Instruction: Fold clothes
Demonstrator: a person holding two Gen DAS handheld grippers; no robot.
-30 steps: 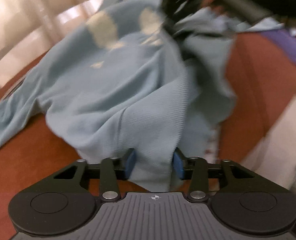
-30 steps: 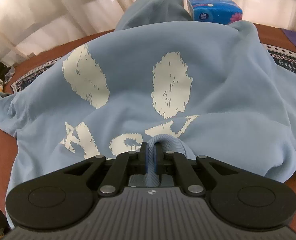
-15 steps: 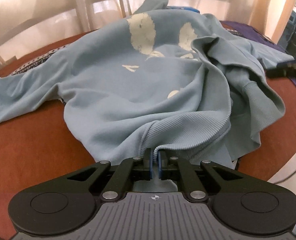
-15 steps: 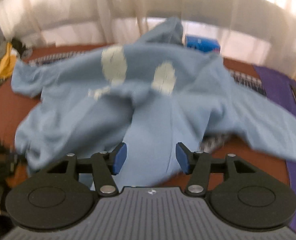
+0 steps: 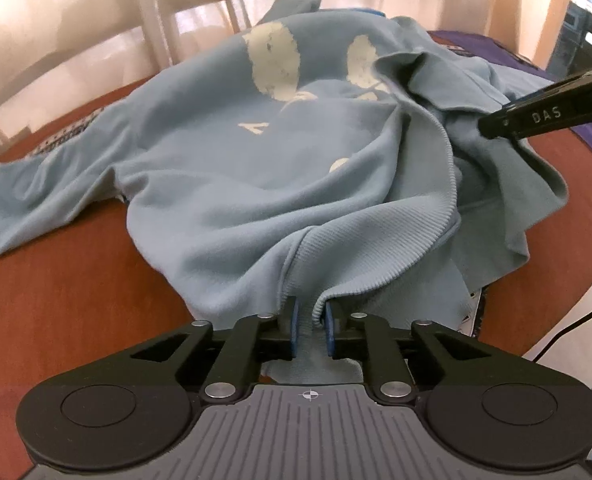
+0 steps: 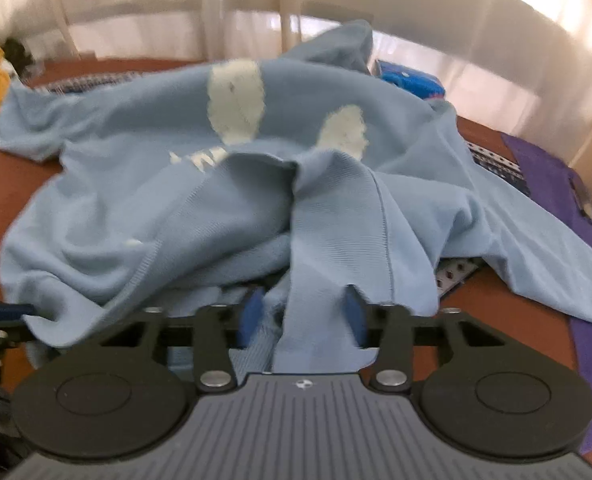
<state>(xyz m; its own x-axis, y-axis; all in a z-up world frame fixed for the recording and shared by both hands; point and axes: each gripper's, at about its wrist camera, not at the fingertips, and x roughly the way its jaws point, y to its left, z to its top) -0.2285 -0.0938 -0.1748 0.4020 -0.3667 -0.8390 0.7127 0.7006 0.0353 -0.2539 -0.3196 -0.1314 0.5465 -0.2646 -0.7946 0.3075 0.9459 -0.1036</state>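
A blue sweatshirt (image 5: 224, 168) is spread on the table (image 5: 56, 300). Its ribbed hem is flanked by the left gripper (image 5: 311, 330), jaws just opened narrowly. Cloth is straddled by the right gripper (image 6: 302, 318), jaws just narrowed.

sweatshirt (image 5: 224, 168) on table (image 5: 64, 320) | tissue box (image 6: 410, 80) behind sweatshirt

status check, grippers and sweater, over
Left gripper jaws just opened, hem between. Right gripper jaws closing around hem. Sweater crumpled, unfolded. Nothing blocking.
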